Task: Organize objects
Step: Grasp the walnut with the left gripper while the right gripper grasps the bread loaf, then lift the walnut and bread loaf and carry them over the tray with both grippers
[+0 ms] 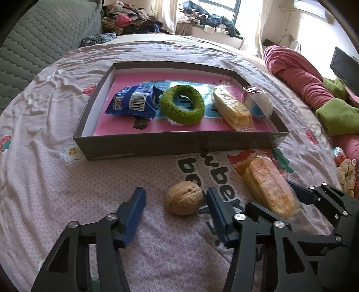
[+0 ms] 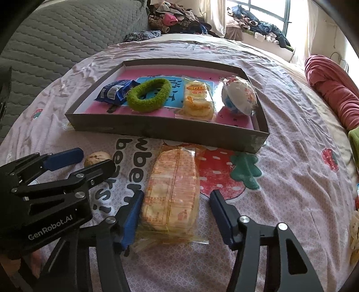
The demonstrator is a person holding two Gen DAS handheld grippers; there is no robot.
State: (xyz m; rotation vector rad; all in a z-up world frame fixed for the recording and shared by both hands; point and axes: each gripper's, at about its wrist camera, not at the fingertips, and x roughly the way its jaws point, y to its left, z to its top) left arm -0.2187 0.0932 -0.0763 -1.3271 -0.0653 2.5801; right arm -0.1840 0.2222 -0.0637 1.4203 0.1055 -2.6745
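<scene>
A walnut (image 1: pixel 183 197) lies on the pink strawberry-print sheet, between the blue fingers of my left gripper (image 1: pixel 176 195). The right finger is almost against it and the left finger stands apart, so the gripper is open. A wrapped pack of rice crackers (image 2: pixel 172 193) lies between the fingers of my right gripper (image 2: pixel 177 196), also open: its left finger (image 2: pixel 134 209) touches the wrapper, the right one is off it. Behind stands a shallow grey box (image 1: pixel 179 141) holding a blue snack packet (image 1: pixel 134 101), a green fluffy ring (image 1: pixel 181 105), another cracker pack (image 1: pixel 233 110) and a white wrapped item (image 1: pixel 260 103).
A red blanket (image 1: pixel 298 74) and a green cloth (image 1: pixel 336 116) lie along the bed's right side. A grey quilted cushion (image 1: pixel 44 40) stands at the left. Heaped clothes (image 1: pixel 125 18) fill the back by the window. My two grippers sit close side by side.
</scene>
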